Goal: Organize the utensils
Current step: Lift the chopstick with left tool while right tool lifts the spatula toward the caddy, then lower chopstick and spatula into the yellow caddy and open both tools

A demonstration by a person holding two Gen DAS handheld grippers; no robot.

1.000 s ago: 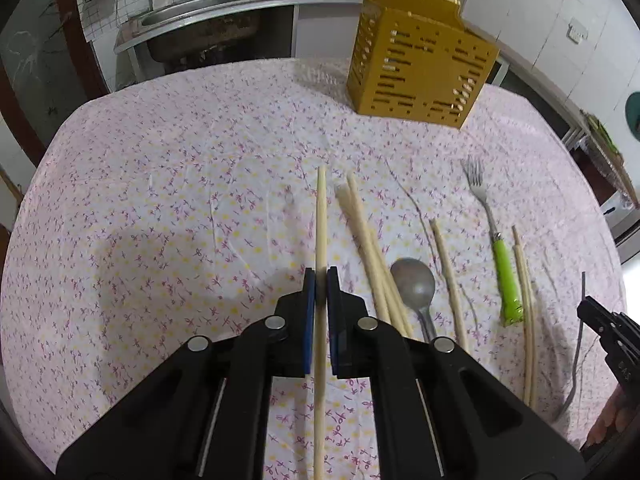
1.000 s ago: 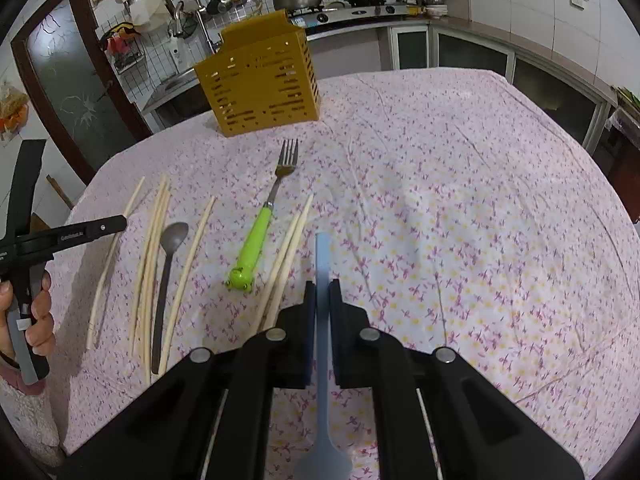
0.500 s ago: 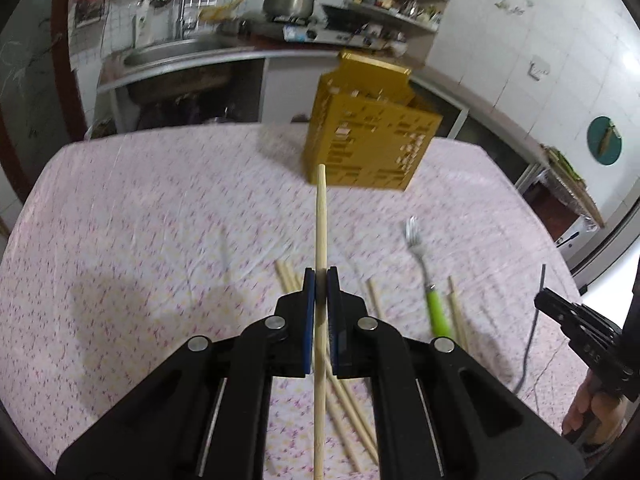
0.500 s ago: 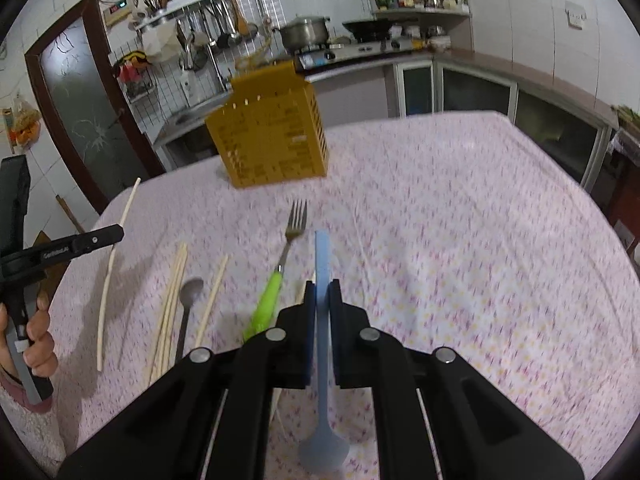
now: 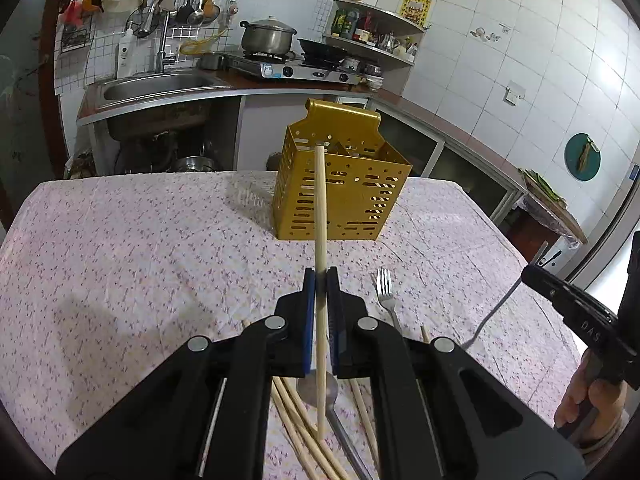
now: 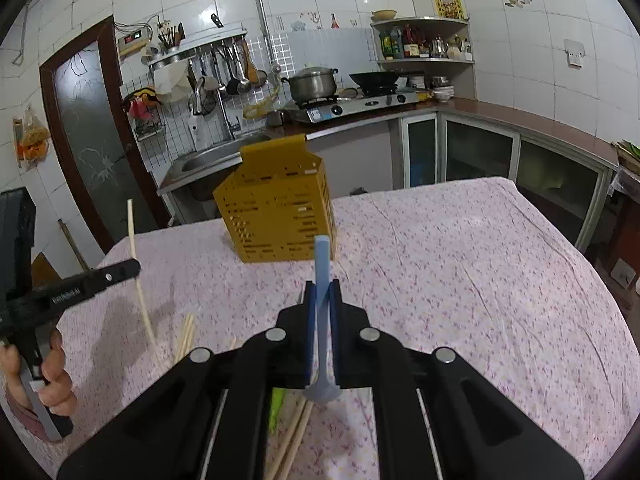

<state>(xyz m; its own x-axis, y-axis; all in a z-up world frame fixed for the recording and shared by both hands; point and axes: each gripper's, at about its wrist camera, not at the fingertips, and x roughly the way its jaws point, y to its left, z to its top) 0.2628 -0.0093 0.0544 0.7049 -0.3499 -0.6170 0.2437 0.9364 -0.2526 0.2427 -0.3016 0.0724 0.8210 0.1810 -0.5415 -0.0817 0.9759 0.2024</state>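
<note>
here, chopstick (image 5: 320, 208) clamped in left gripper (image 5: 320, 280), blue spoon (image 6: 322, 264) pinched in right gripper (image 6: 321, 292), both raised.

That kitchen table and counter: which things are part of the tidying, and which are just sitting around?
Part of the job: chopstick, blue spoon, yellow holder, fork, loose chopsticks, metal spoon.

Just lying about: pot, wok, sink, hanging ladles.

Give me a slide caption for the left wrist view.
Left gripper shut on a wooden chopstick, raised toward the yellow utensil caddy.
</note>
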